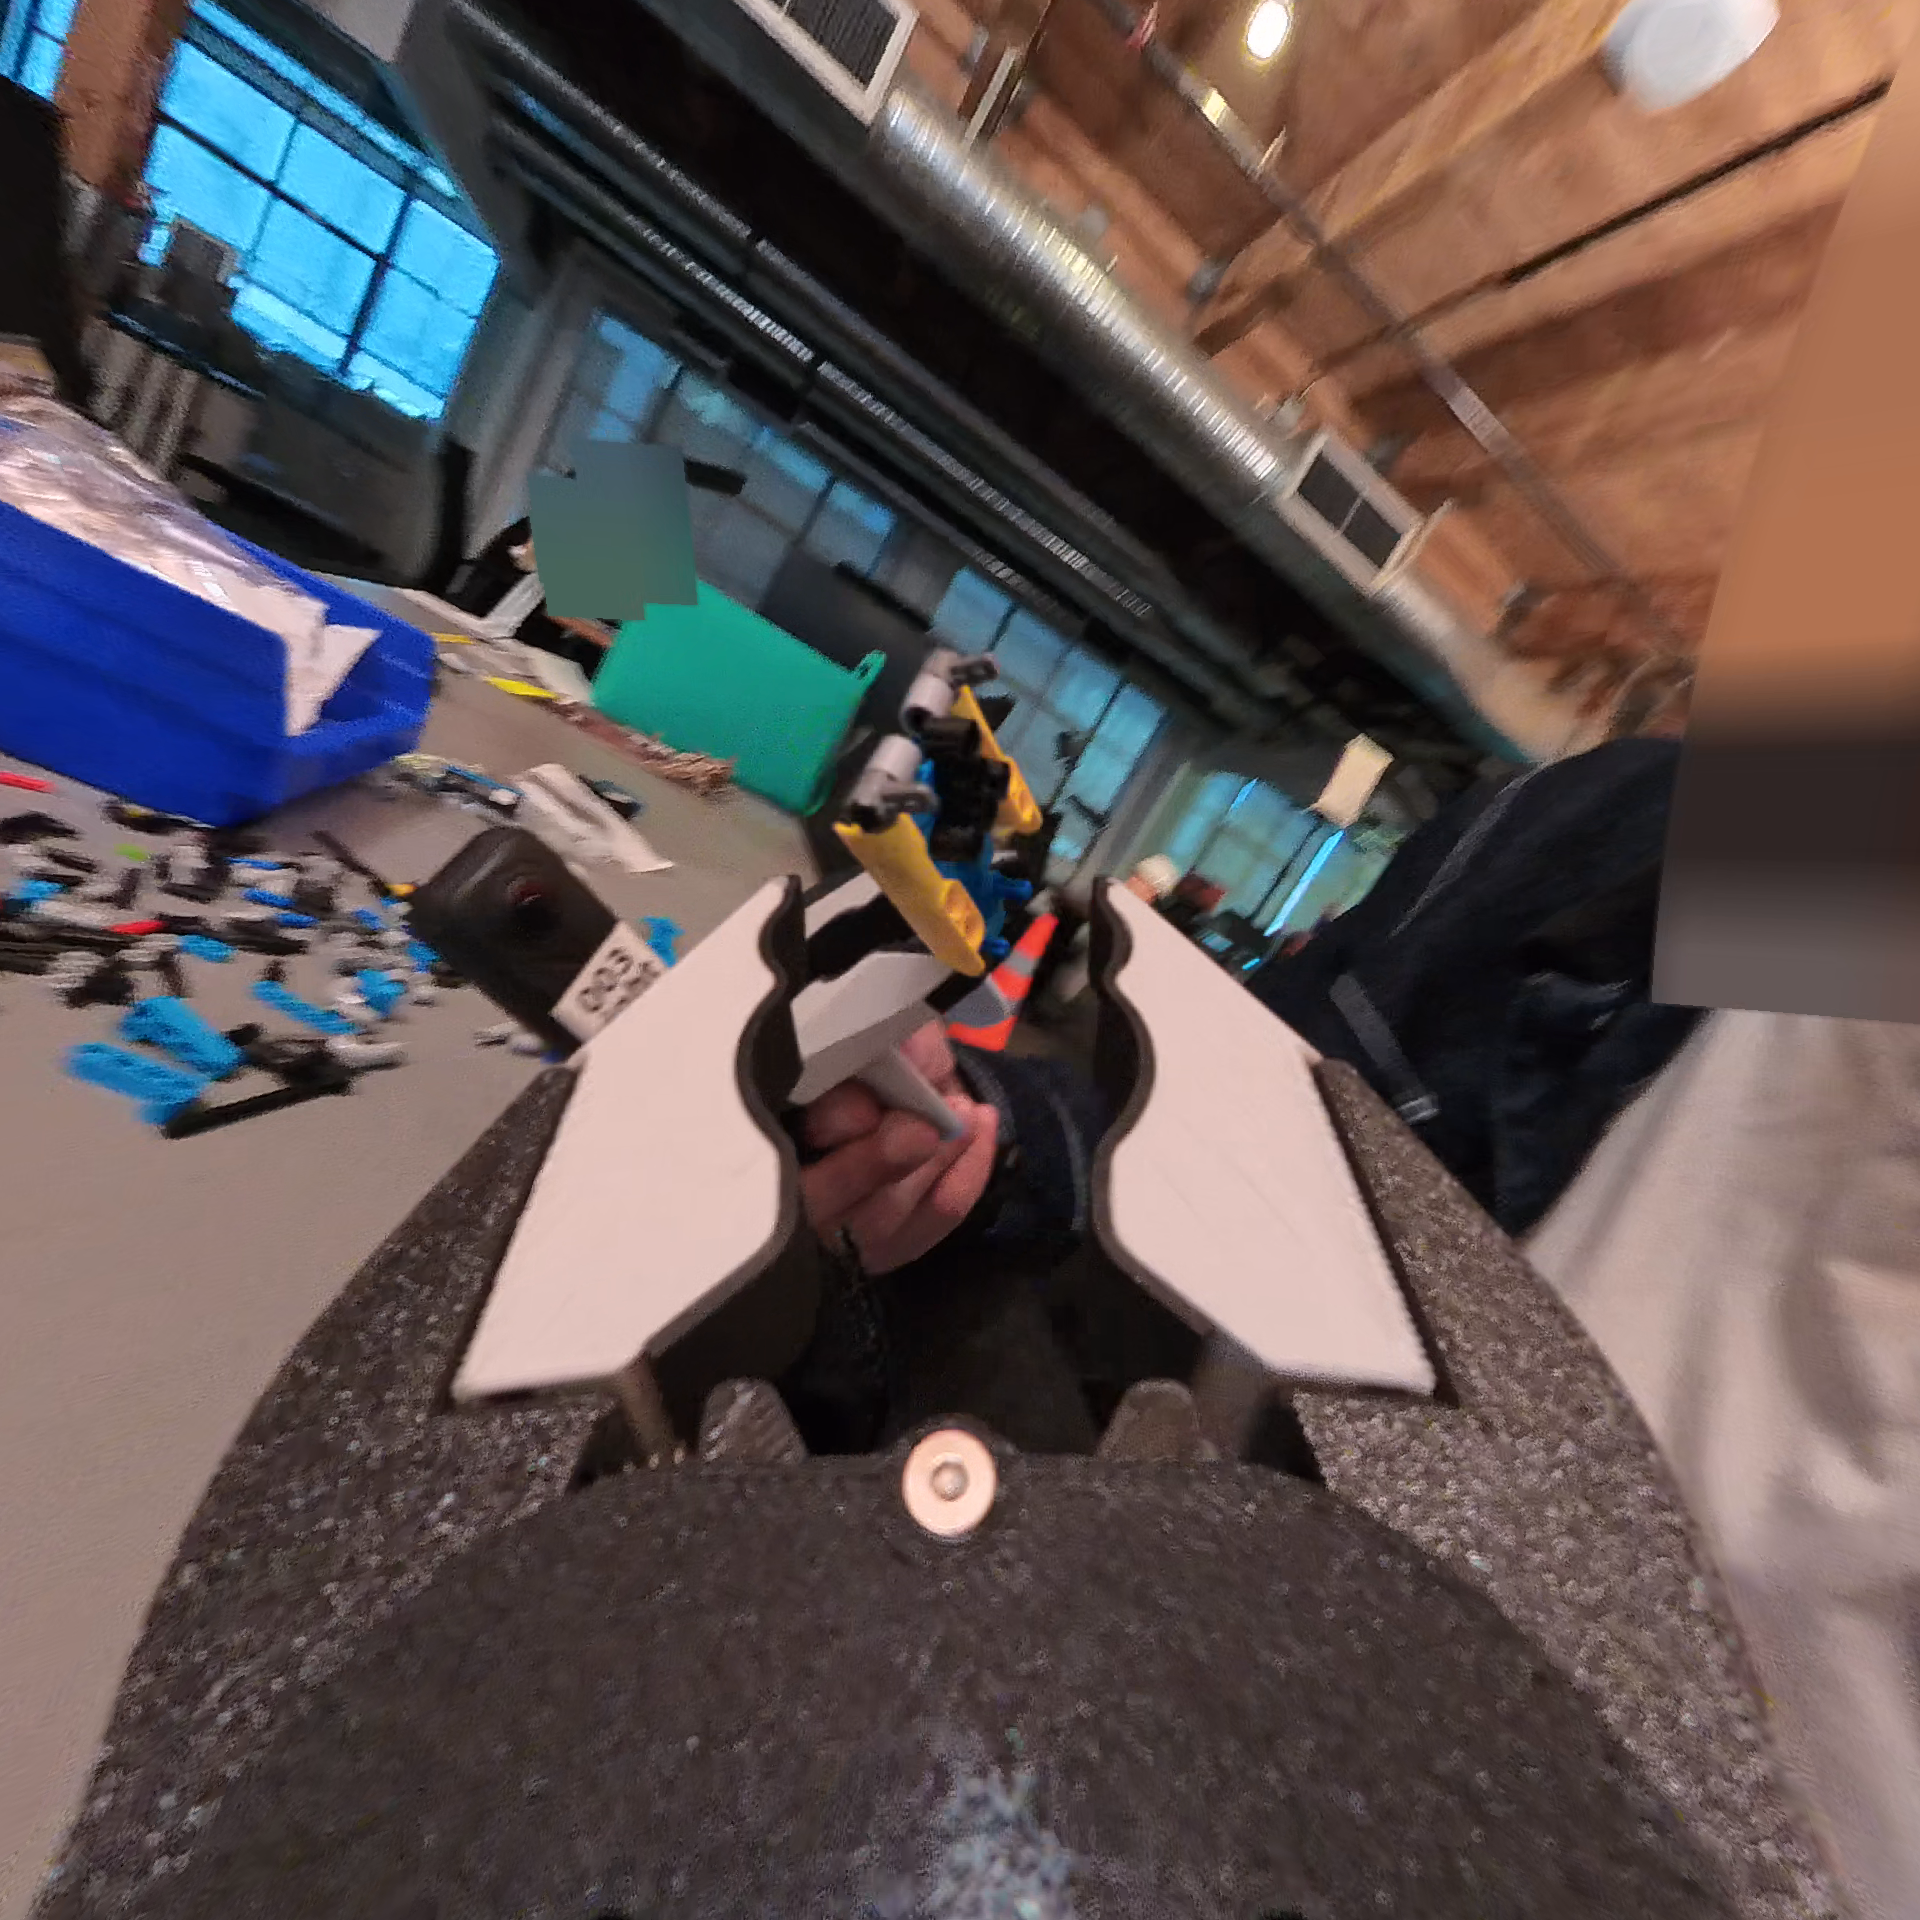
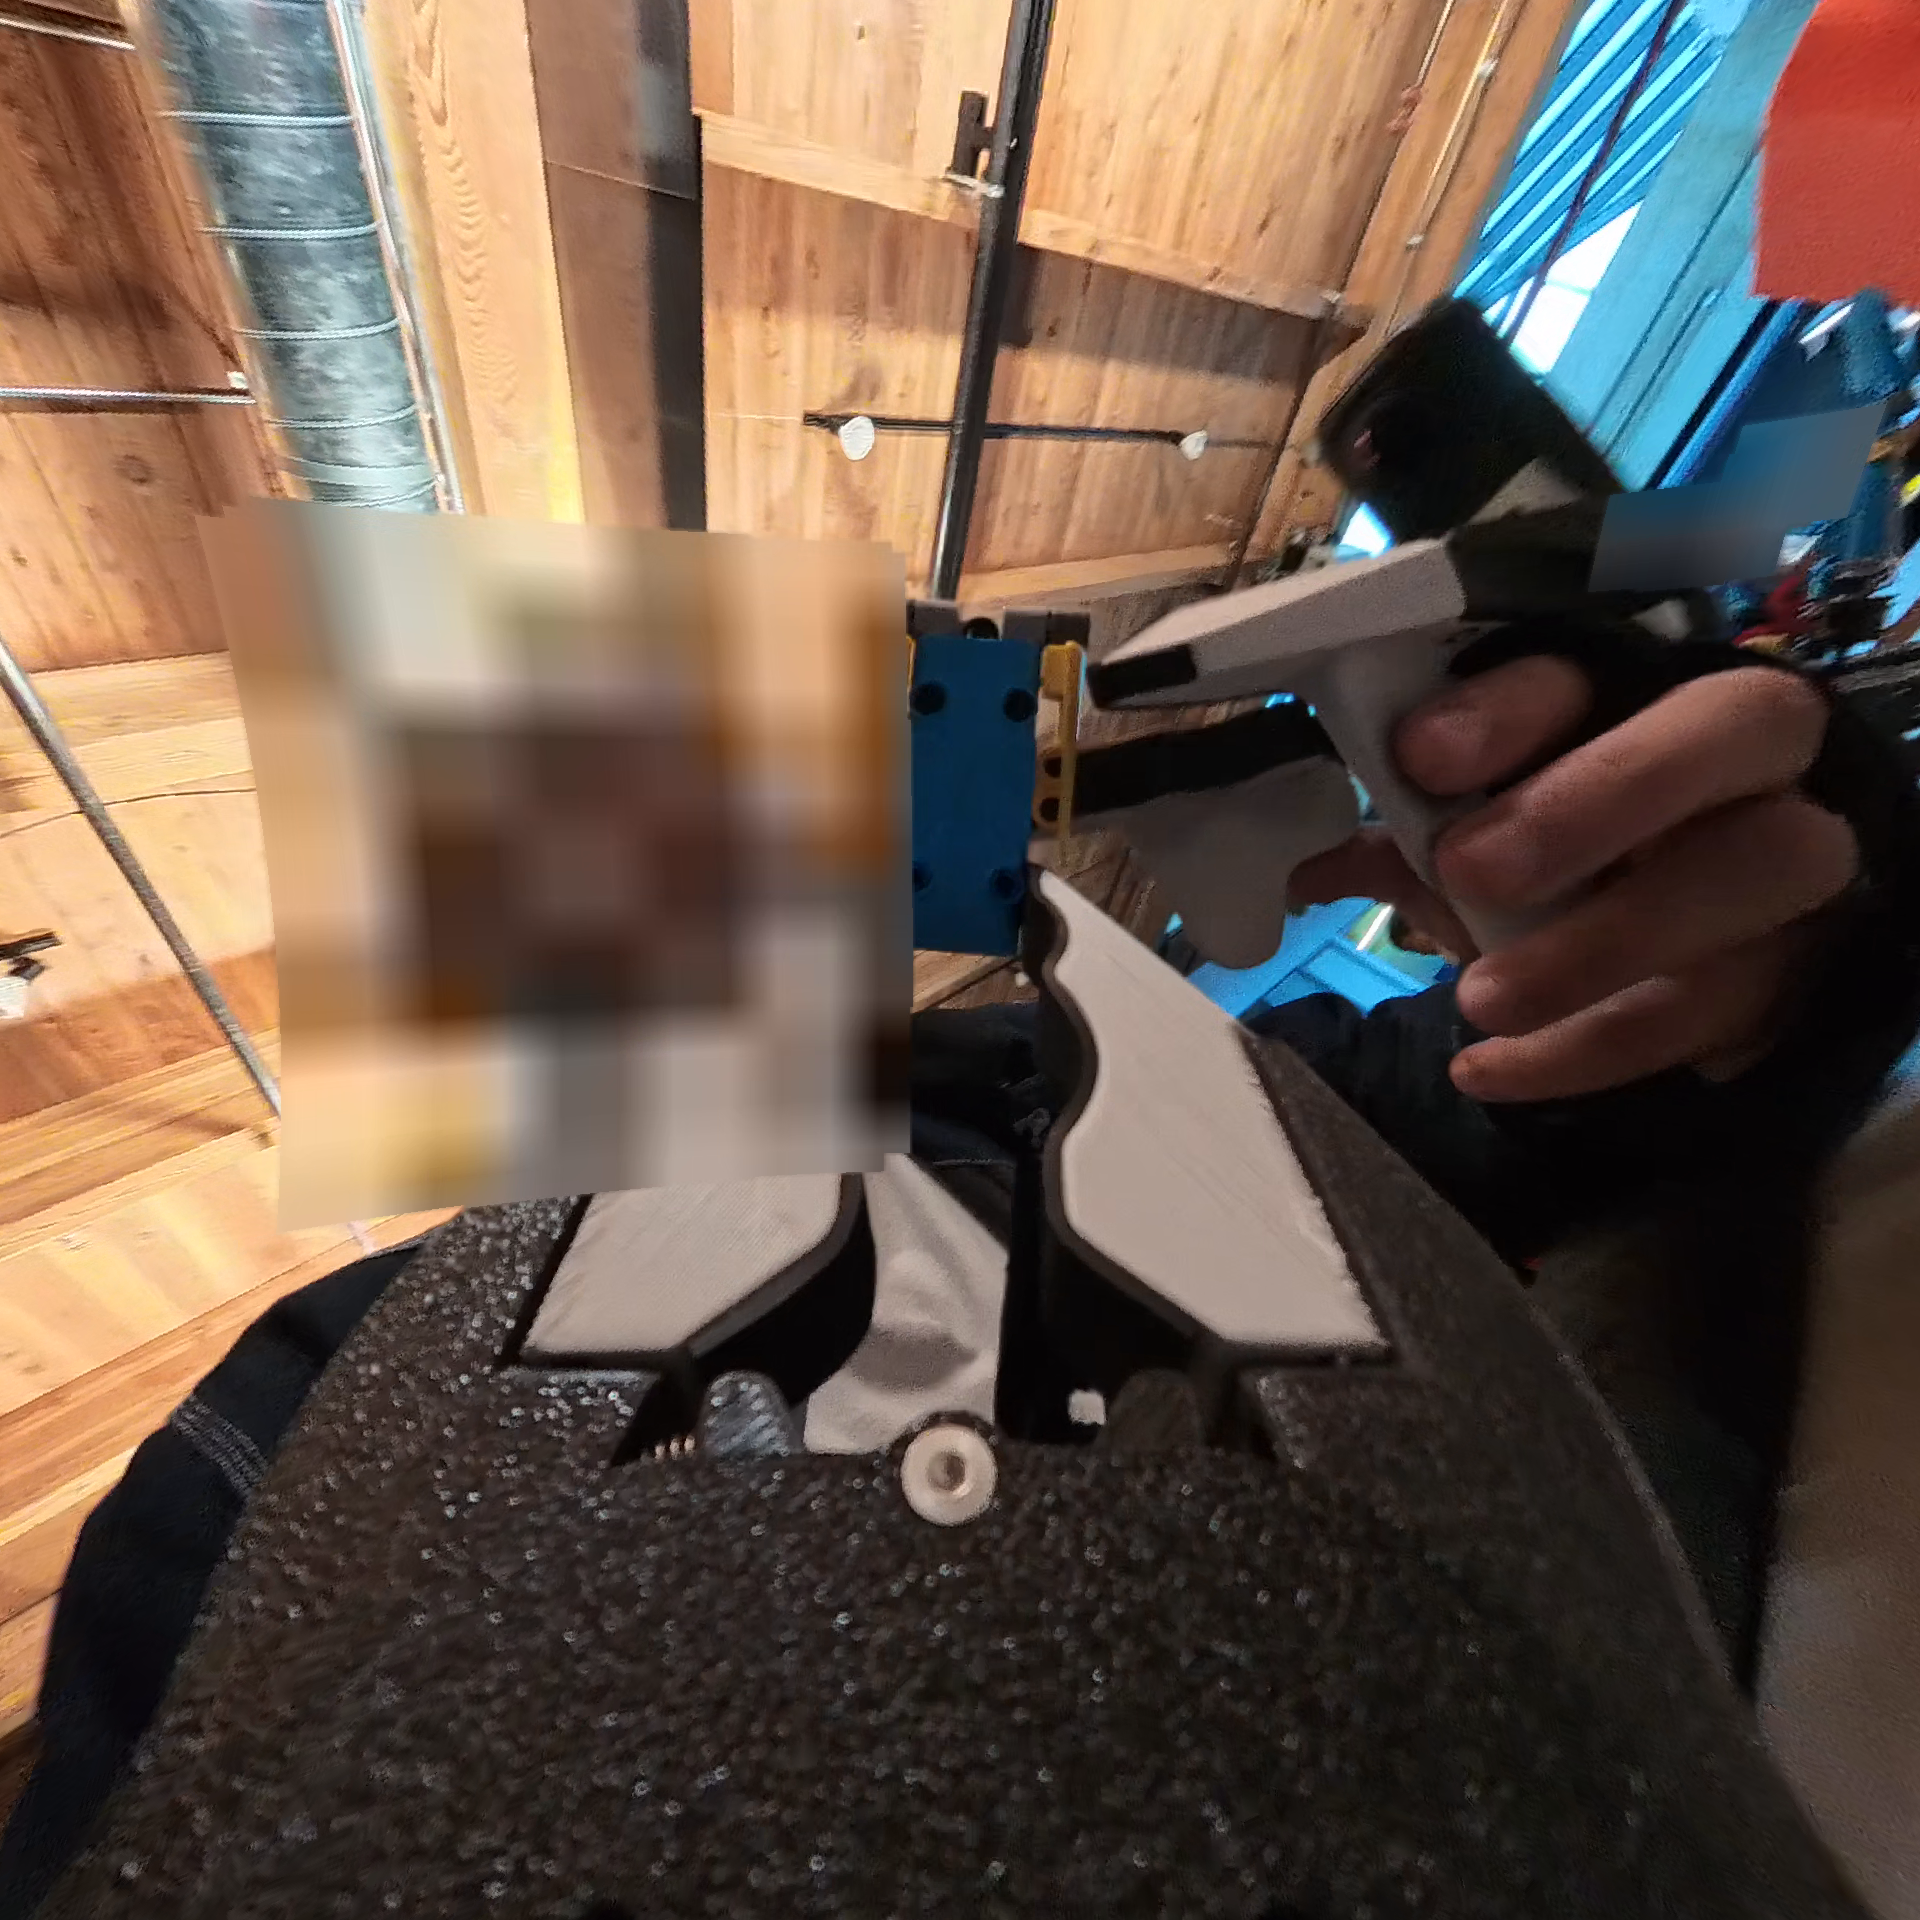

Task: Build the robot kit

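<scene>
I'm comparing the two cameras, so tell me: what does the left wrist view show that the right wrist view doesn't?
Only the left wrist view: the table with loose bricks, a blue bin, a green bin and an orange cone. Only the right wrist view: the hand holding the left gripper. Both: the blue and yellow brick assembly held by the right gripper, and a silver duct.

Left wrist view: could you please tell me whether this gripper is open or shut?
Open: the left gripper has its fingers wide apart, gripping nothing; the brick assembly sits beyond, in the right gripper.
</scene>
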Available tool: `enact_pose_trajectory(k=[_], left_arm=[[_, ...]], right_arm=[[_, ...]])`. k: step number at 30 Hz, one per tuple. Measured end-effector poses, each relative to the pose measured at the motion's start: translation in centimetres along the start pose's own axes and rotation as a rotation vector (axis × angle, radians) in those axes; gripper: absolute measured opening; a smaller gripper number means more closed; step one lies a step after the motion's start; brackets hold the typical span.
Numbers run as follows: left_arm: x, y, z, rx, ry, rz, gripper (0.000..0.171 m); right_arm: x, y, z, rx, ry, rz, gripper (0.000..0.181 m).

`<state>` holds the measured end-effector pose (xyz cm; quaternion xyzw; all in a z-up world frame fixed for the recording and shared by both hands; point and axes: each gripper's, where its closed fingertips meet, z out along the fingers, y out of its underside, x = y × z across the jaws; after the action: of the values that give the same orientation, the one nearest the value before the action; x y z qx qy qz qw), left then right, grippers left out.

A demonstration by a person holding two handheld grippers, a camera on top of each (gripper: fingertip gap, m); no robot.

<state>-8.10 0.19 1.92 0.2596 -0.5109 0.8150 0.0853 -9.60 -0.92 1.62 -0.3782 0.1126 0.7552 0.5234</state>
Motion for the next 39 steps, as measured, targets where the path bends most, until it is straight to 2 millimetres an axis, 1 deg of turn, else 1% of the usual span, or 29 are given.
enact_pose_trajectory(k=[1,4,5,6,7,12,14,16,19,22,24,25,27,29,31,33,34,36,39], left_arm=[[0.3,-0.4,-0.1,0.031,0.038,-0.037,0.054],[0.9,-1.3,-0.4,0.091,0.106,-0.091,0.048],[1.2,-1.4,-0.5,0.093,0.125,-0.090,0.041],[1.5,-1.3,-0.6,0.084,0.146,-0.085,0.028],[1.7,-1.2,-0.6,0.075,0.155,-0.083,0.024],[2.1,-0.9,-0.6,0.042,0.170,-0.077,0.024],[1.8,-0.9,-0.7,0.028,0.153,-0.071,0.024],[1.2,-0.9,-1.0,0.014,0.123,-0.073,0.023],[-1.1,-1.1,-1.8,0.008,0.028,-0.148,0.023],[-3.4,-0.9,-2.7,0.000,-0.085,-0.173,0.023],[-4.2,-0.2,-2.7,-0.035,-0.137,-0.144,0.022],[-4.3,0.1,-2.6,-0.055,-0.153,-0.128,0.022],[-4.5,0.6,-2.3,-0.079,-0.178,-0.094,0.022],[-4.6,1.1,-2.1,-0.100,-0.199,-0.058,0.023],[-4.7,1.5,-1.9,-0.127,-0.217,-0.033,0.022],[-4.9,2.0,-1.8,-0.151,-0.233,-0.018,0.022],[-4.9,2.2,-1.7,-0.159,-0.234,-0.016,0.022],[-4.8,2.5,-1.5,-0.170,-0.226,-0.030,0.022],[-4.9,2.7,-1.6,-0.174,-0.215,-0.084,0.022]], right_arm=[[0.0,0.4,0.3,-0.017,-0.012,0.014,0.023],[0.2,1.3,0.9,-0.058,-0.027,0.040,0.023],[0.2,1.4,1.1,-0.059,-0.033,0.041,0.024],[0.3,1.4,1.2,-0.055,-0.037,0.043,0.024],[0.3,1.4,1.2,-0.057,-0.040,0.051,0.024],[0.5,1.4,1.2,-0.054,-0.029,0.049,0.023],[0.7,1.0,0.9,-0.034,-0.010,0.050,0.029],[1.7,0.5,0.5,-0.019,0.092,-0.013,0.035],[2.6,-1.1,-1.1,-0.025,0.332,-0.200,0.044],[3.7,-1.3,-2.6,-0.172,0.631,-0.442,0.054],[4.6,-1.8,-3.2,-0.248,0.802,-0.574,0.063],[4.7,-2.1,-3.1,-0.263,0.841,-0.610,0.061],[5.2,-2.1,-2.9,-0.293,0.885,-0.617,0.049],[6.4,-2.0,-3.5,-0.331,0.958,-0.617,0.041],[6.8,-1.8,-3.4,-0.336,0.954,-0.632,0.033],[6.9,-1.9,-3.2,-0.313,0.936,-0.618,0.031],[7.0,-1.9,-3.2,-0.310,0.933,-0.613,0.027],[7.4,-1.7,-3.4,-0.326,0.946,-0.626,0.019],[7.5,-1.5,-3.5,-0.338,0.947,-0.651,0.016]])
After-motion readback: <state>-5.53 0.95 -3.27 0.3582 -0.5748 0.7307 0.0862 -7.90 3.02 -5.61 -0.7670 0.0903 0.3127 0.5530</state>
